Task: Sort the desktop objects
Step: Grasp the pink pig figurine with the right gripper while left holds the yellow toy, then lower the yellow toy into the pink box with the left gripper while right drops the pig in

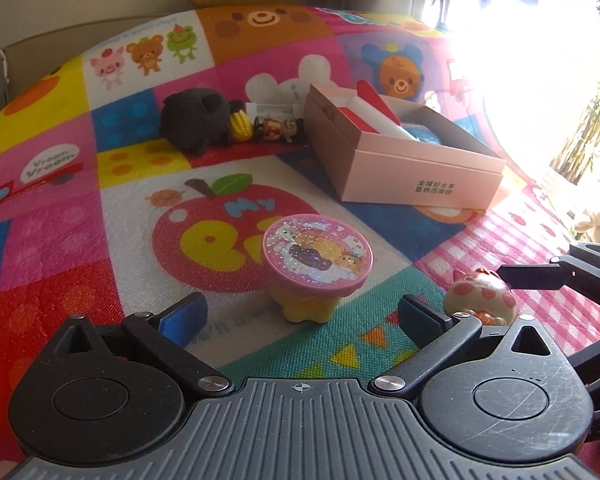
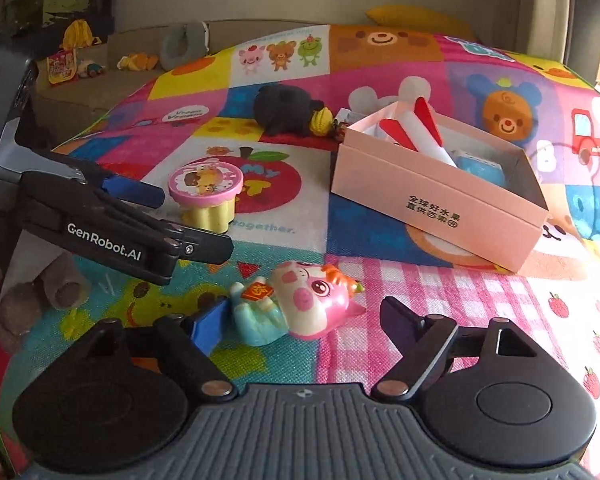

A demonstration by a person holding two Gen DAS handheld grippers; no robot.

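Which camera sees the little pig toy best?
The right wrist view: the pig toy lies whole between the open right hand-held gripper. The left wrist view shows only its top, partly hidden behind a finger.

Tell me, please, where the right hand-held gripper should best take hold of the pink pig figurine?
Probably across the pig figurine's round pink head, coming from above. It lies on its side on the mat, between the right hand-held gripper's open jaws, and the head is its broadest, firmest part.

Window side overexposed, unreadable
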